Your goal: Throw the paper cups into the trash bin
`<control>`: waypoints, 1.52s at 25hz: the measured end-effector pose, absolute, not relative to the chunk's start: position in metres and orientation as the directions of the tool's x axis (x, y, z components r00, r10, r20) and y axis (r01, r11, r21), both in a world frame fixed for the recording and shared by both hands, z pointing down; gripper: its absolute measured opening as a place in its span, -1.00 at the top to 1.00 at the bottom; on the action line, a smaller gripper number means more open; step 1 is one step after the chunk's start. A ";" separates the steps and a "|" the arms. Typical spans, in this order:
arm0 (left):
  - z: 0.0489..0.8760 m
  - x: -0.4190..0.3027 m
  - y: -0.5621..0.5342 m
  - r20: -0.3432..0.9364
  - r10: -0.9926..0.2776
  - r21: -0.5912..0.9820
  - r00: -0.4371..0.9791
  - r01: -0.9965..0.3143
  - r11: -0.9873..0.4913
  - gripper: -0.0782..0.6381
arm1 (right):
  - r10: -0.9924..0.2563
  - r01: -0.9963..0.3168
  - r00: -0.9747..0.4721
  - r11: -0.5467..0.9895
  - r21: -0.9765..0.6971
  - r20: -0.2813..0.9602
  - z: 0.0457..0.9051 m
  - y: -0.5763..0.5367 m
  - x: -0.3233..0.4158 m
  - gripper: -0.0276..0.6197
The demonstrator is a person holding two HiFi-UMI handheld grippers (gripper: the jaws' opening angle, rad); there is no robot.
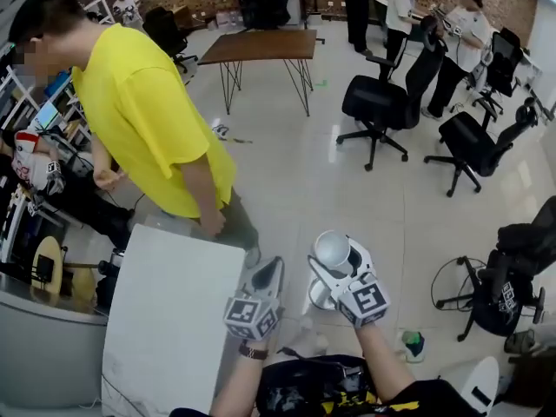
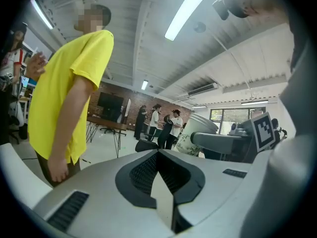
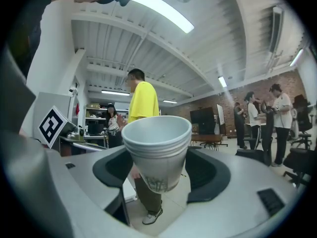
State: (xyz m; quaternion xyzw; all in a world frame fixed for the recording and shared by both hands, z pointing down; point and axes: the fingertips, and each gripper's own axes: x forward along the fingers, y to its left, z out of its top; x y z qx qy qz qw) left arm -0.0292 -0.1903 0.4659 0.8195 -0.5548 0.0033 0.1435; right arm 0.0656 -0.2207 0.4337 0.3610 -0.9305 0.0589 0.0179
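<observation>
A stack of white paper cups (image 1: 332,250) with a green print low on the side stands mouth-up in my right gripper (image 1: 335,266), which is shut on it. The right gripper view shows the stack (image 3: 156,145) filling the gap between the jaws of the right gripper (image 3: 158,178). My left gripper (image 1: 274,269) is just to the left of it, over the corner of a white table (image 1: 165,320). In the left gripper view the left gripper (image 2: 161,182) has its jaws together with nothing in them, and the cups (image 2: 197,133) show to its right. No trash bin is visible.
A person in a yellow shirt (image 1: 148,111) stands close by at the table's far edge. Black office chairs (image 1: 378,102) and a brown table (image 1: 261,46) stand on the pale floor beyond, with several people at the back. A black bag (image 1: 304,385) lies below me.
</observation>
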 end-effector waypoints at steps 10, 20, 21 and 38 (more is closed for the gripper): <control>0.505 0.004 -0.244 0.238 -0.828 0.238 0.507 -0.857 -0.457 0.77 | -0.747 -0.768 -0.640 0.630 -0.112 0.181 0.482 -0.247 0.100 -0.13; 0.563 0.058 -0.274 0.317 -0.769 0.224 0.555 -0.832 -0.508 0.77 | -0.748 -0.806 -0.591 0.558 -0.195 0.303 0.567 -0.263 0.150 -0.13; 0.573 0.063 -0.276 0.331 -0.764 0.230 0.553 -0.833 -0.503 0.77 | -0.739 -0.805 -0.592 0.557 -0.203 0.320 0.581 -0.265 0.155 -0.13; 0.780 0.061 -0.275 0.574 -0.662 0.297 0.482 -0.876 -0.380 0.77 | -0.543 -0.789 -0.612 0.461 -0.405 0.574 0.864 -0.247 0.181 -0.13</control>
